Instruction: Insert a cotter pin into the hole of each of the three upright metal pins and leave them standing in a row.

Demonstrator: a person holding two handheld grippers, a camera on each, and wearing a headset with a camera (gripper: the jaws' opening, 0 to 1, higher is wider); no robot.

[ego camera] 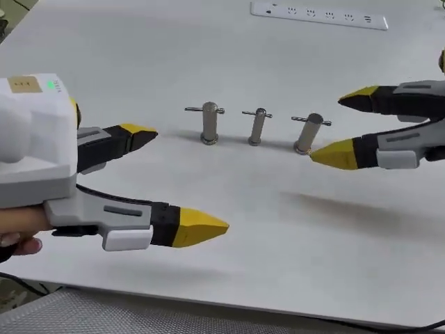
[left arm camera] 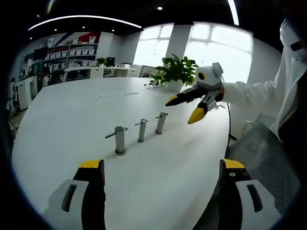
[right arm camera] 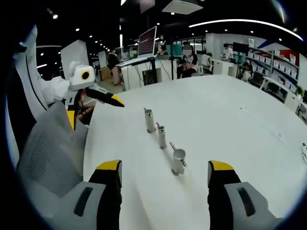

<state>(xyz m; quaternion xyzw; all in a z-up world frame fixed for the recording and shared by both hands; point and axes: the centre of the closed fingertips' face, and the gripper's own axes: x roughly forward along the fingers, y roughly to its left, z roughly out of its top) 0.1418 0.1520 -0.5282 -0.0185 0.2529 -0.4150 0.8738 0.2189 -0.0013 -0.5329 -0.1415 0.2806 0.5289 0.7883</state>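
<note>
A white table [ego camera: 278, 243] is seen from above, its near edge running along the bottom of the head view, with grey mesh [ego camera: 104, 309] below it. Wide bare tabletop is left in front of and behind the row, and a white power strip [ego camera: 318, 15] is laid well apart, near the far edge.

Three metal pins are stood in a row across the middle of the table: the left pin [ego camera: 209, 125], the middle pin [ego camera: 257, 127] and the right pin [ego camera: 308, 133]. Their long axes are held upright, bases on the table. Each is crossed near its top by a cotter pin [ego camera: 201, 110], laid roughly level and along the line of the row.

The left gripper [ego camera: 186, 179] is held over the near left of the table, jaws spread wide and holding nothing, pointed toward the row. The right gripper [ego camera: 328, 128] is held at the right end of the row, jaws also spread and holding nothing, its lower tip near the right pin's base; in the left gripper view it is seen apart from the pin.

Bright windows, a potted plant [left arm camera: 175, 72] and shelves [left arm camera: 72, 52] are seen beyond the table.
</note>
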